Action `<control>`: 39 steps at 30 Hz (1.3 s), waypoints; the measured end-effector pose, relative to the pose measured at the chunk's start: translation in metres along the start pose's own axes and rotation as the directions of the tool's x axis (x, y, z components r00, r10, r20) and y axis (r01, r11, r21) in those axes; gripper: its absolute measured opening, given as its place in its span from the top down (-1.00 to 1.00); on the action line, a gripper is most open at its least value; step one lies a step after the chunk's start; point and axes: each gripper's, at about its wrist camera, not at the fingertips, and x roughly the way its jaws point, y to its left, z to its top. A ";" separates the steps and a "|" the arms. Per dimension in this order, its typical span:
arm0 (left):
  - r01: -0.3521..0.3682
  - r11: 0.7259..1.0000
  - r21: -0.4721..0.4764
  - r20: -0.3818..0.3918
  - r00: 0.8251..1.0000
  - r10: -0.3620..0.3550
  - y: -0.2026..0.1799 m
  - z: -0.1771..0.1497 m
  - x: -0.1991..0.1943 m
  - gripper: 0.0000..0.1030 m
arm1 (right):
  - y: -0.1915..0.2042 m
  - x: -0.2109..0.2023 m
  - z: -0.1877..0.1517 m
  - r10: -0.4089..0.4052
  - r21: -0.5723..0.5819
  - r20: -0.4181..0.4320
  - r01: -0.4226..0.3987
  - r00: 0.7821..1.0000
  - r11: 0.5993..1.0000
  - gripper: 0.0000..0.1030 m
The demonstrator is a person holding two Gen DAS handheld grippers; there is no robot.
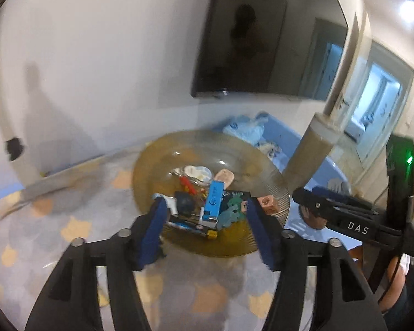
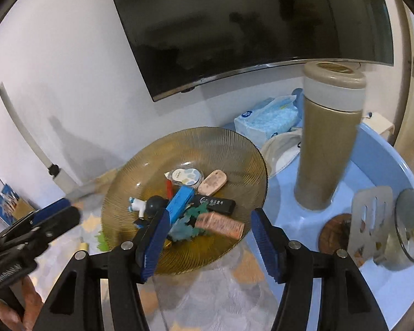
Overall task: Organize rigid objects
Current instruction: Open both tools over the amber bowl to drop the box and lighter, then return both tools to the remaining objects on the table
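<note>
An amber glass plate holds several small items: a blue box, a black stick, a pink oval piece, a teal toy, a round white case and a pink block. My left gripper is open and empty just above the plate's near edge. My right gripper is open and empty over the plate's near right edge. The left gripper also shows in the right wrist view, and the right gripper in the left wrist view.
A blue tub to the right holds a tall tan flask, a metal spatula, a glass lid, a wooden coaster and tissue packs. A dark TV hangs on the white wall. A patterned cloth covers the table.
</note>
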 end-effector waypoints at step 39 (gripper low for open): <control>-0.466 0.838 -0.284 -0.129 0.884 0.449 0.161 -0.204 -0.092 -0.73 | 0.170 0.062 -0.165 0.097 -0.378 -0.195 -0.166 0.976 0.911 -0.21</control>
